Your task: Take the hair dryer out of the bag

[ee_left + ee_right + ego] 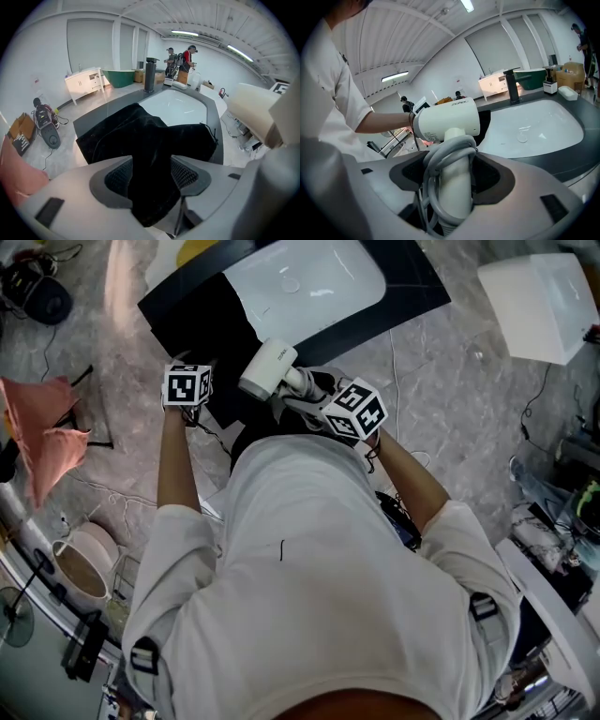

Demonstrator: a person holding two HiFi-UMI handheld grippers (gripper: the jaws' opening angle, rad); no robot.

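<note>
The white hair dryer (269, 369) is in the air over the dark counter, with its grey cord looped round the handle. My right gripper (305, 395) is shut on that handle (452, 183), and the barrel (447, 123) lies crosswise above the jaws. The black cloth bag (145, 136) lies crumpled on the counter's near corner (230, 395). My left gripper (152, 176) stands open, its jaws wide, with a fold of the bag lying loose between them. In the head view the left gripper (208, 409) is just left of the dryer.
A white basin (309, 282) is set in the dark counter (93, 122), with a black faucet (150, 75) behind it. On the floor lie a pink cloth (42, 427), cables and a white box (544, 301). People (180, 58) stand far off.
</note>
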